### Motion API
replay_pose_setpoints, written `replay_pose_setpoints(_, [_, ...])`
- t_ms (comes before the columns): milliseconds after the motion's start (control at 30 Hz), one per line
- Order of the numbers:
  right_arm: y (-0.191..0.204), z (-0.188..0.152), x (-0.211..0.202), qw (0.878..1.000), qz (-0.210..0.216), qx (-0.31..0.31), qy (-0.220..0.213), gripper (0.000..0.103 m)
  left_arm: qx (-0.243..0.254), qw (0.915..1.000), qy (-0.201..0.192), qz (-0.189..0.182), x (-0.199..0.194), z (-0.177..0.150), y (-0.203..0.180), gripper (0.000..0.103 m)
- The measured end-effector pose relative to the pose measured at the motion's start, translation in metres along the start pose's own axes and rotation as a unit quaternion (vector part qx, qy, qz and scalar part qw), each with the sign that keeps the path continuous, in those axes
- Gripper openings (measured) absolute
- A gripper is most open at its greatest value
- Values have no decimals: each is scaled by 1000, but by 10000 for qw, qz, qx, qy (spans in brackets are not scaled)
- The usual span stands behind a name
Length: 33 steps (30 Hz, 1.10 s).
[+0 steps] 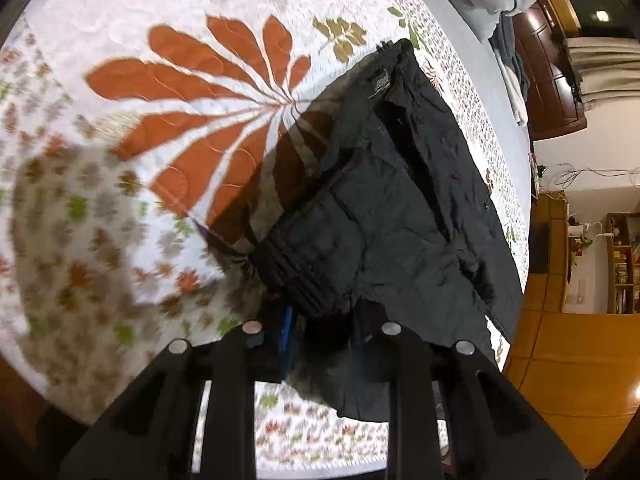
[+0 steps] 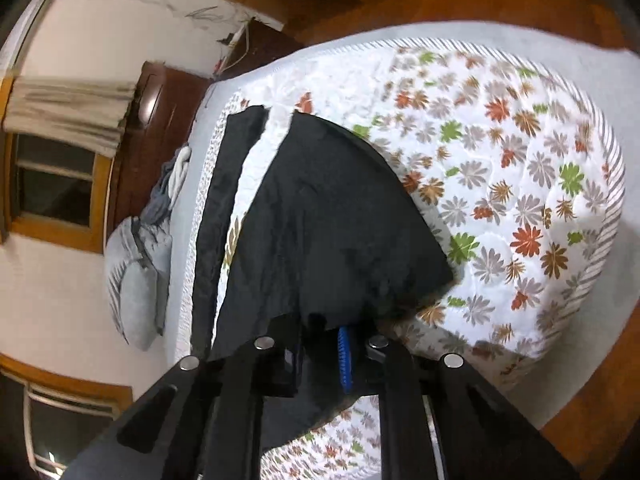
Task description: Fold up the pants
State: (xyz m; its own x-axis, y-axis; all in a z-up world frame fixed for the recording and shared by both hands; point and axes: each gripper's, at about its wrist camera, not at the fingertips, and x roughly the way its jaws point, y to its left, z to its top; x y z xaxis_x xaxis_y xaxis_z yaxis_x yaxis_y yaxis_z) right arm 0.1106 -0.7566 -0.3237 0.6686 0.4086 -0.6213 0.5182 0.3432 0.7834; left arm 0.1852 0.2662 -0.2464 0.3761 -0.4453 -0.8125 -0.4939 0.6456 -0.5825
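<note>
The black pants hang lifted above the floral bedspread. My left gripper is shut on the elastic waistband end, which bunches between the fingers. In the right wrist view the pants drape away from my right gripper, which is shut on a fold of the black cloth beside its blue pad. One leg trails apart along the bed's far edge.
The bedspread covers a bed with a grey pillow and a heap of clothes by a dark wooden headboard. Wooden floor and shelves lie beyond the bed's edge.
</note>
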Motion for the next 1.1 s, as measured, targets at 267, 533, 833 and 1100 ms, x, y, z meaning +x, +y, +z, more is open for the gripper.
replay_pose_setpoints(267, [11, -26, 4, 9984, -291, -339, 341, 13, -168, 9995, 125, 237, -24, -6, 38, 24])
replay_pose_setpoints(533, [36, -24, 11, 9858, -1111, -937, 845, 74, 512, 9927, -635, 887, -67, -5, 42, 92])
replay_pose_setpoints(833, [159, 19, 5, 9619, -1520, -2176, 651, 92, 1888, 9786, -578, 584, -54, 105, -68, 96])
replay_pose_setpoints(1100, [257, 60, 139, 9603, -985, -2333, 1166, 92, 1841, 9816, -132, 486, 51, 214, -107, 96])
